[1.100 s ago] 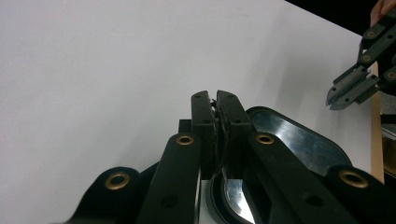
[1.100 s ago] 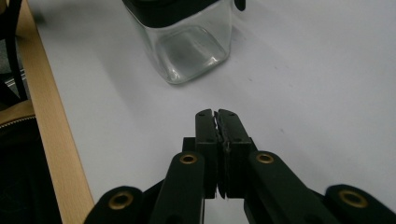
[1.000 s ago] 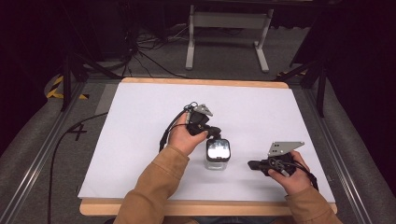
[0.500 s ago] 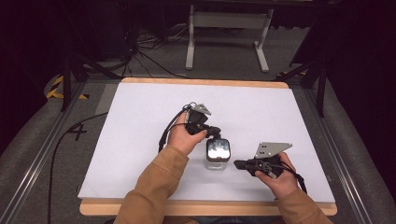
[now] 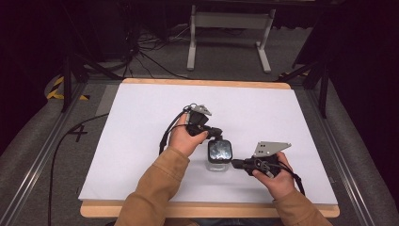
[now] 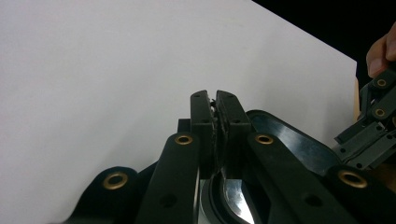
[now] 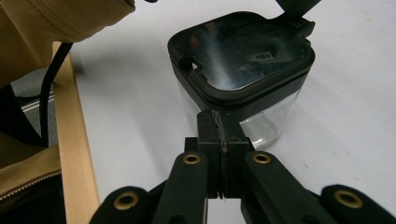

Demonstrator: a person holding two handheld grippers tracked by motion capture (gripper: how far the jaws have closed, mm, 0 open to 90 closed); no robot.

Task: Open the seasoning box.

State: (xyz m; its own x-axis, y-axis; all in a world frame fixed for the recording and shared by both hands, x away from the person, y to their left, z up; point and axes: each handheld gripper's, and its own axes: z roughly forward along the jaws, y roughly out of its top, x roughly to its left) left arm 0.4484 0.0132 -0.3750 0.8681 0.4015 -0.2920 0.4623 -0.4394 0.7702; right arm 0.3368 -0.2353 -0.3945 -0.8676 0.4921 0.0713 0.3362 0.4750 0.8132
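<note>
A clear square container (image 5: 219, 162) with a black-rimmed, glossy lid (image 7: 238, 51) stands near the table's front middle. My left gripper (image 5: 217, 133) is shut, its tips down at the lid's far edge (image 6: 285, 140). Whether they pinch the small tab there I cannot tell. In the left gripper view its jaws (image 6: 215, 100) press together over the lid. My right gripper (image 5: 234, 163) is shut with nothing in it. Its tips (image 7: 219, 121) point at the container's clear side wall, just short of touching it.
The white table top (image 5: 141, 141) lies bare around the container. Its wooden front edge (image 7: 74, 163) runs close behind the right hand. A tan sleeve (image 5: 155, 188) reaches in from the bottom. A metal stand (image 5: 226, 28) and cables lie on the floor beyond.
My right gripper has slid left across the table until its shut tips are next to the container. The left gripper and the container have stayed put.
</note>
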